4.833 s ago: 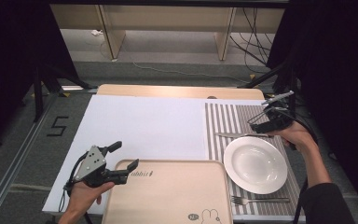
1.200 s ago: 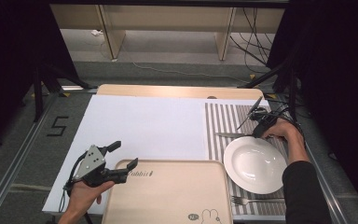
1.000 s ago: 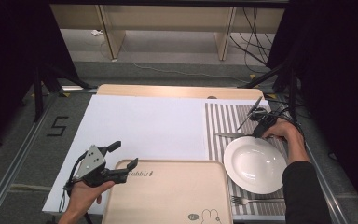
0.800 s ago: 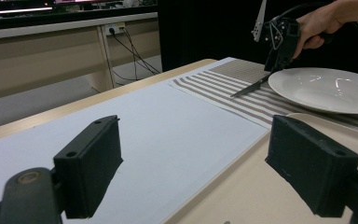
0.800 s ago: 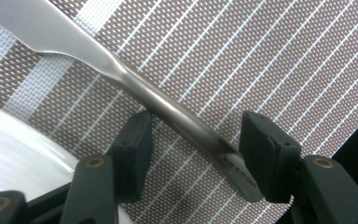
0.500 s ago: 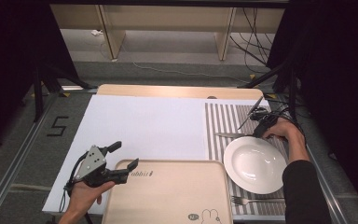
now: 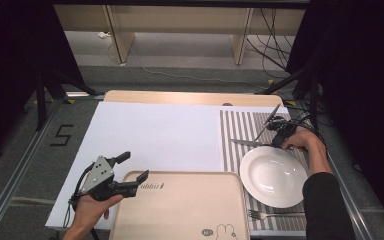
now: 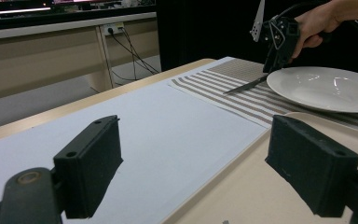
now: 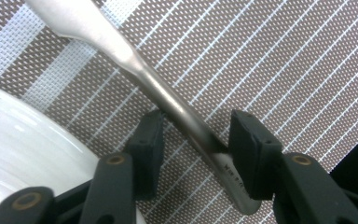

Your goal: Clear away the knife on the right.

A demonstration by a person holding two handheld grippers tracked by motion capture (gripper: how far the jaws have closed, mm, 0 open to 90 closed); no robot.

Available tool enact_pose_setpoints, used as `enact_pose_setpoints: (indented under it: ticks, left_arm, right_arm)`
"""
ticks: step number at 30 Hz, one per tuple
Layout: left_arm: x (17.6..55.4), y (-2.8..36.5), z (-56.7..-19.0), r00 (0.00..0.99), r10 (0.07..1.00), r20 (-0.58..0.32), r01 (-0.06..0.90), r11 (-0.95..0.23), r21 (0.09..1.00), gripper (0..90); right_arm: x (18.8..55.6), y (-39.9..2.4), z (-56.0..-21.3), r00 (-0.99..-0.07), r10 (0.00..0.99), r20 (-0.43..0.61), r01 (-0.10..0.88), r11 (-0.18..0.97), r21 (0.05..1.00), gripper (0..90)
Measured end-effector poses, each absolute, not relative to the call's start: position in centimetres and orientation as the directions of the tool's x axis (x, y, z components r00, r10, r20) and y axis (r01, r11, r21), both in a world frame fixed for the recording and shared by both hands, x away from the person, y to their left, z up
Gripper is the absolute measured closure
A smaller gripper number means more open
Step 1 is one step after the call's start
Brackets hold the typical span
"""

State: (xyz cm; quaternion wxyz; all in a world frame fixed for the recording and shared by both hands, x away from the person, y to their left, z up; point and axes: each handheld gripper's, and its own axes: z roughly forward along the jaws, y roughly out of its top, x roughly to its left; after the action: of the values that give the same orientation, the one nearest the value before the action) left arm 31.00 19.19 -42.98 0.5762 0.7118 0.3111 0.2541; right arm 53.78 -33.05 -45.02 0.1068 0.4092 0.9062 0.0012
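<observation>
Your slim silver metal table knife (image 9: 177, 107) lies flat, crossing diagonally between your right gripper (image 9: 193, 140) jaws. They've just been closing, half-narrowed, left pad touching the handle, right pad barely clear.

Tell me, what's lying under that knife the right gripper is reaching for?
The knife lies on the striped placemat, beside the white plate. The mat beneath its handle is hidden.

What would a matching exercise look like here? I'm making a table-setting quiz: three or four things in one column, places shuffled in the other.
1 knife
2 plate
3 fork
4 tray

a near edge of the striped mat, below the plate
b between the right gripper's jaws
c beside the left gripper
d on the striped mat, beside the knife

Pairs: 1-b, 2-d, 3-a, 4-c
</observation>
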Motion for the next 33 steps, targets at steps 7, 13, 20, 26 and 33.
enact_pose_setpoints:
  ticks: [7,13,20,26,33]
  left_arm:
    - [31.0,19.1,-43.0,0.679,0.734,0.002,0.151,-0.142,0.978,17.0]
    - [31.0,19.2,-43.0,0.679,0.734,0.0,0.152,-0.141,0.978,17.0]
    - [31.0,19.1,-43.0,0.679,0.734,0.002,0.151,-0.143,0.978,16.9]
    - [31.0,19.1,-43.0,0.68,0.733,0.002,0.151,-0.143,0.978,17.0]
    - [31.0,19.1,-43.0,0.681,0.732,0.0,0.152,-0.141,0.978,16.9]
  right_arm:
    - [53.8,-32.0,-45.0,-0.692,0.686,-0.225,0.696,0.716,0.041,65.5]
    - [54.0,-31.6,-45.0,-0.724,0.649,-0.234,0.662,0.749,0.031,68.6]
    - [53.9,-31.4,-45.0,-0.734,0.645,-0.212,0.657,0.754,0.015,76.5]
    - [53.8,-31.4,-45.1,-0.737,0.641,-0.213,0.651,0.758,0.027,78.0]
    - [53.7,-31.5,-45.1,-0.754,0.619,-0.218,0.629,0.777,0.032,78.7]
